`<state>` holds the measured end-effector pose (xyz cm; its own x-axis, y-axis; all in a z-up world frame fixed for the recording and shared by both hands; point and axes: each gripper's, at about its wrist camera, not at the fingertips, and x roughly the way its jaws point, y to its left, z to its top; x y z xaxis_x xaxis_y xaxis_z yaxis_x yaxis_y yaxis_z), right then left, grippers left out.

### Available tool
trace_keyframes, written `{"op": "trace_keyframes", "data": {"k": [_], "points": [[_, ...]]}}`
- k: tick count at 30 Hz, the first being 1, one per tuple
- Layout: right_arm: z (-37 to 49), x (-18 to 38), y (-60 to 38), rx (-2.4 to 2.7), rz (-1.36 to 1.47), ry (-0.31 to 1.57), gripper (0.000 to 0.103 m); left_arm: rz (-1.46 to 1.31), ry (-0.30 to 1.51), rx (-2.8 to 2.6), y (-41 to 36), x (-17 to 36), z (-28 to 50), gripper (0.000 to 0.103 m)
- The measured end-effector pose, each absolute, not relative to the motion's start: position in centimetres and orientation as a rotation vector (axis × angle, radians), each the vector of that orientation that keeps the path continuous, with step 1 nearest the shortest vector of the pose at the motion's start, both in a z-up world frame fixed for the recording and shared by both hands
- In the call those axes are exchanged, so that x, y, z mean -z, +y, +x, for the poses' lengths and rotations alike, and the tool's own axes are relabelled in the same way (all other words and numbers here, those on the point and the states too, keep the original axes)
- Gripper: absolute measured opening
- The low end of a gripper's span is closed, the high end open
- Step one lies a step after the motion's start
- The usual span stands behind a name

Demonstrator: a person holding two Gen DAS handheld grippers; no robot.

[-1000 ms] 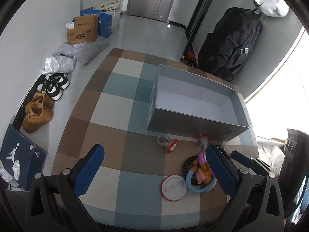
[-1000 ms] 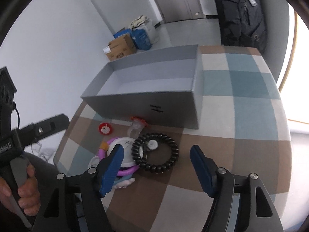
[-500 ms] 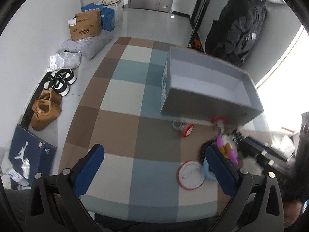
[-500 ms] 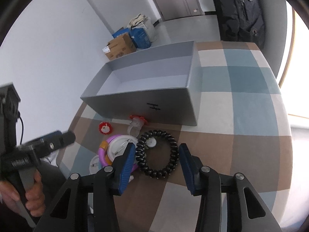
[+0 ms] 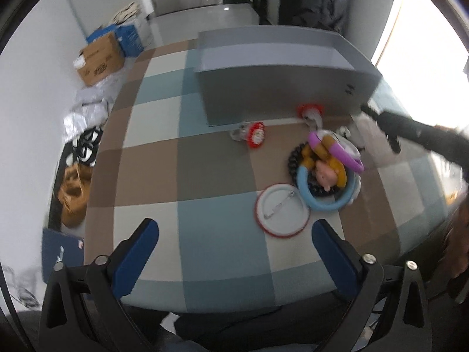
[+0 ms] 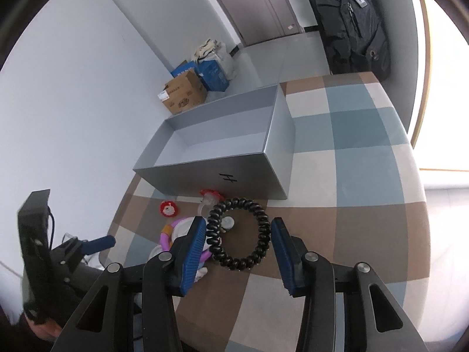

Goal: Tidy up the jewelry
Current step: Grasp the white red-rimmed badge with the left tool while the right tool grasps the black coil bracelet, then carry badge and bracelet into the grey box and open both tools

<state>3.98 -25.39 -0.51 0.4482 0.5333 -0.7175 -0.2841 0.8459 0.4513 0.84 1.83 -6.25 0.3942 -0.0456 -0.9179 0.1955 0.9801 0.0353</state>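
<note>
A black coiled bracelet [image 6: 238,232] lies on the checked table, between the blue pads of my right gripper [image 6: 238,234], which stand close beside it, not clamped. An empty grey box [image 6: 217,149] stands just beyond it. To the left lies a pile: a purple ring [image 6: 168,236], a red-capped charm [image 6: 167,207] and a red-topped piece [image 6: 209,196]. My left gripper [image 5: 234,240] is open and empty above the table's near edge. In the left wrist view I see the round white badge [image 5: 282,210], a blue ring [image 5: 325,196], a pig figure [image 5: 326,173] and the box [image 5: 281,88].
The right gripper's arm [image 5: 416,132] reaches in at the right of the left wrist view. Off the table's left edge are shoes [image 5: 73,196] and cardboard boxes [image 5: 101,58] on the floor. A black bag [image 6: 351,20] hangs by the far wall.
My right gripper has narrowed from wide open and moved down around the black bracelet. My left gripper has swung so the jewelry pile sits further up and left in its view.
</note>
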Motion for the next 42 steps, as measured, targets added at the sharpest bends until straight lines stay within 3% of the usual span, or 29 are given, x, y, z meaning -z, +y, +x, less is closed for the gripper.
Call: {"op": "trace_keyframes", "data": {"k": [7, 9, 11, 12, 26, 36, 42], "points": [[3.4, -0.3, -26.1, -0.507, 0.297, 0.955, 0.044, 0.266, 1.133, 0.171, 0.5, 6.2, 0.9, 0.081], [3.4, -0.4, -26.4, -0.504, 0.305, 0.953, 0.044, 0.257, 1.132, 0.204, 0.5, 6.0, 0.9, 0.070], [3.3, -0.5, -26.5, -0.502, 0.312, 0.950, 0.044, 0.222, 1.146, 0.255, 0.4, 5.9, 0.7, 0.042], [3.3, -0.6, -26.6, -0.501, 0.312, 0.948, 0.044, 0.198, 1.154, 0.285, 0.4, 5.9, 0.7, 0.037], [2.9, -1.1, -26.6, -0.504, 0.315, 0.927, 0.045, 0.006, 1.210, 0.274, 5.4, 4.6, 0.9, 0.037], [1.7, -3.3, -26.5, -0.537, 0.325, 0.849, 0.045, -0.170, 1.044, 0.239, 8.4, -0.3, 1.9, 0.037], [3.1, -6.3, -26.2, -0.562, 0.336, 0.793, 0.044, -0.194, 1.009, 0.262, 5.7, -1.9, 4.3, 0.037]]}}
